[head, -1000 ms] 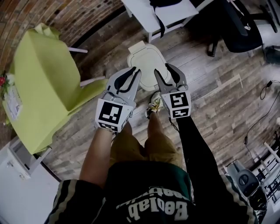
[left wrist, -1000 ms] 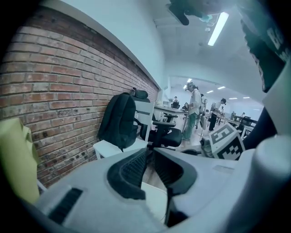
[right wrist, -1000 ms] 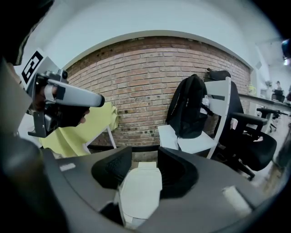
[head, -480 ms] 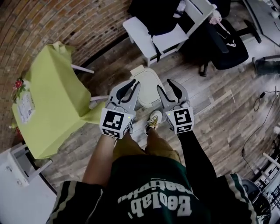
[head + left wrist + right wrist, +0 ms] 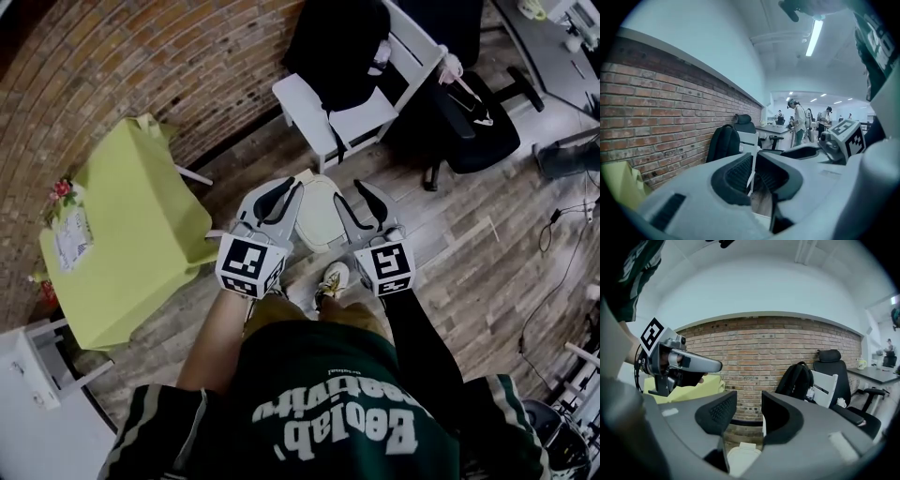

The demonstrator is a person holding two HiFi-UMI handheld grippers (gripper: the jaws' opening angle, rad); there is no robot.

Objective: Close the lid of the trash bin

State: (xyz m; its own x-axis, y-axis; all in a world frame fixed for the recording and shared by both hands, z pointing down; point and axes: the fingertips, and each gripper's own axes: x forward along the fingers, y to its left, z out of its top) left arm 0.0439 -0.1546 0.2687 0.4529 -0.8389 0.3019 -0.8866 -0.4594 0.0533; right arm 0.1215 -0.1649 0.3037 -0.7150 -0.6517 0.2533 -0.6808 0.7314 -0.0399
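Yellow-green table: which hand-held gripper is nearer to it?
Left. The left hand-held gripper hangs close beside the yellow-green table; the right hand-held gripper is farther off, across the trash bin from it.

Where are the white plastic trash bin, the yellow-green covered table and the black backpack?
White plastic trash bin (image 5: 318,217): head view, middle of its lid.
Yellow-green covered table (image 5: 127,234): head view, middle of the cloth top.
Black backpack (image 5: 337,47): head view, its front.
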